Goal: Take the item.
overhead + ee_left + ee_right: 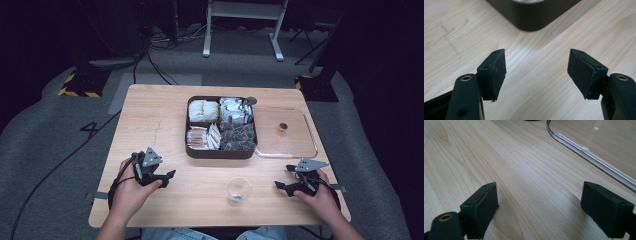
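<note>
A dark brown box (221,152) with four compartments of wrapped packets sits mid-table. A clear lid (295,145) with a small brown knob (283,126) lies flat just to its right. A clear plastic cup (238,190) stands near the front edge. My left gripper (169,178) rests open on the table left of the cup, and its jaws (536,52) hold nothing as they face the box's corner (531,17). My right gripper (283,177) rests open to the right of the cup. Its empty jaws (540,186) point toward the lid's rim (586,152).
The wooden table (150,115) stands on grey carpet with cables and black-and-yellow taped bases behind it. A white frame's legs (240,30) stand at the back. Bare wood lies left of the box.
</note>
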Demonstrator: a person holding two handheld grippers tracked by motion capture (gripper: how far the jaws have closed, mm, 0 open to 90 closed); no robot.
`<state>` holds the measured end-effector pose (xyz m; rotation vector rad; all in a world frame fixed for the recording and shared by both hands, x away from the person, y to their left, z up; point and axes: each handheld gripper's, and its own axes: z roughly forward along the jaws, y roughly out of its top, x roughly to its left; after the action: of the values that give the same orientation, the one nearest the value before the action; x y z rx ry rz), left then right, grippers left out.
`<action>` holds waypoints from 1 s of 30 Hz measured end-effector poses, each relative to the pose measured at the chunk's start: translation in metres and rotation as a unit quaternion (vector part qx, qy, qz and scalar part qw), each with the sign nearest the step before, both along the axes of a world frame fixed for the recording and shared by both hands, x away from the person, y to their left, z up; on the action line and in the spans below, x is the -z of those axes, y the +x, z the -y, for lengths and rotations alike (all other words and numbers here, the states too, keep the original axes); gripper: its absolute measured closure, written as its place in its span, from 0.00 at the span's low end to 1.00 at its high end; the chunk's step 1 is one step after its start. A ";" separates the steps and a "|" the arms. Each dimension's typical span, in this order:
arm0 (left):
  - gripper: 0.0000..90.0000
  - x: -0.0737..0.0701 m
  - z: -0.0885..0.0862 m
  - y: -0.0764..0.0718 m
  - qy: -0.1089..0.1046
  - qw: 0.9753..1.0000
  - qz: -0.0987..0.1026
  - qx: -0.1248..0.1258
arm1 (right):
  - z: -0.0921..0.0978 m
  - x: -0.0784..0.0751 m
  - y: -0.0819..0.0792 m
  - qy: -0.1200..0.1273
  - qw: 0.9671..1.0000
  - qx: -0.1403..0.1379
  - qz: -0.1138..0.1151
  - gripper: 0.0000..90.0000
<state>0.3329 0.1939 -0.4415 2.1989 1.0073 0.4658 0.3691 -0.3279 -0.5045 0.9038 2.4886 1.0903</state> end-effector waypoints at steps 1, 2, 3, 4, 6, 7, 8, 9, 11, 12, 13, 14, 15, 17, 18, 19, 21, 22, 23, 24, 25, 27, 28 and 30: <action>0.35 0.003 -0.002 0.001 0.005 1.000 -0.005 -0.003 | 0.000 0.000 0.000 0.000 1.000 0.000 0.000 0.16; 0.35 0.006 -0.003 0.002 0.003 1.000 -0.010 -0.006 | 0.000 0.000 0.000 0.000 1.000 0.000 0.000 0.16; 0.35 0.008 -0.005 0.002 0.003 1.000 -0.015 -0.008 | 0.000 0.000 0.000 0.000 1.000 0.000 0.000 0.16; 0.35 0.011 -0.007 0.003 0.001 1.000 -0.018 -0.012 | 0.000 0.000 0.000 0.000 1.000 0.000 0.000 0.16; 0.35 0.015 -0.010 0.003 0.000 0.999 -0.029 -0.016 | 0.000 0.000 0.000 0.000 1.000 0.000 0.000 0.16; 0.35 0.017 -0.012 0.003 0.002 0.999 -0.032 -0.015 | 0.000 0.000 0.000 0.000 1.000 0.000 0.000 0.16; 0.34 0.020 -0.014 0.003 0.002 0.999 -0.037 -0.019 | 0.000 0.000 0.000 0.000 1.000 0.000 0.000 0.16; 0.34 0.021 -0.016 0.003 0.008 0.999 -0.039 -0.019 | 0.000 0.000 0.000 0.000 1.000 0.000 0.000 0.16; 0.34 0.025 -0.019 0.002 0.011 0.999 -0.047 -0.023 | 0.000 0.000 0.000 0.000 1.000 0.000 0.000 0.16; 0.34 0.028 -0.021 0.002 0.012 0.998 -0.050 -0.021 | 0.000 0.000 0.000 0.000 1.000 0.000 0.000 0.16; 0.34 0.030 -0.022 0.002 0.011 0.998 -0.054 -0.021 | 0.000 0.000 0.000 0.000 1.000 0.000 0.000 0.16; 0.34 0.033 -0.022 0.002 0.009 0.998 -0.056 -0.024 | 0.000 0.000 0.000 0.000 1.000 0.000 0.000 0.16; 0.34 0.035 -0.023 0.002 0.010 0.998 -0.058 -0.026 | 0.000 0.000 0.000 0.000 1.000 0.000 0.000 0.16; 0.34 0.040 -0.025 0.001 0.010 0.997 -0.066 -0.027 | 0.000 0.000 0.000 0.000 1.000 0.000 0.000 0.16; 0.34 0.043 -0.026 0.001 0.011 0.997 -0.067 -0.029 | 0.000 0.000 0.000 0.000 1.000 0.000 0.000 0.16; 0.33 0.046 -0.027 0.001 0.008 0.997 -0.070 -0.030 | 0.000 0.000 0.000 0.000 1.000 0.000 0.000 0.16; 0.33 0.051 -0.030 0.002 0.009 0.997 -0.067 -0.032 | 0.000 0.000 0.000 0.000 1.000 0.000 0.000 0.16; 0.29 0.052 -0.031 0.002 0.005 0.998 -0.060 -0.033 | 0.000 0.000 0.000 0.000 1.000 0.000 0.000 0.16; 0.29 0.054 -0.033 0.003 -0.001 0.998 -0.057 -0.037 | 0.000 0.000 0.000 0.000 1.000 0.000 0.000 0.16; 0.29 0.054 -0.034 0.003 -0.008 0.998 -0.056 -0.041 | 0.000 0.000 0.000 0.000 1.000 0.000 0.000 0.16; 0.29 0.054 -0.036 0.003 -0.012 0.998 -0.055 -0.042 | 0.000 0.000 0.000 0.000 1.000 0.000 0.000 0.16; 0.26 0.057 -0.038 0.003 -0.013 0.998 -0.044 -0.042 | 0.000 0.000 0.000 0.000 1.000 0.000 0.000 0.16; 0.24 0.060 -0.040 0.003 -0.014 0.999 -0.034 -0.040 | 0.000 0.000 0.000 0.000 1.000 0.000 0.000 0.16; 0.18 0.063 -0.043 0.004 -0.022 0.999 -0.023 -0.037 | 0.000 0.000 0.000 0.000 1.000 0.000 0.000 0.16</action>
<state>0.3366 0.2367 -0.5044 2.1468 1.1174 0.4235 0.3691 -0.3279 -0.5045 0.9038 2.4883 1.0906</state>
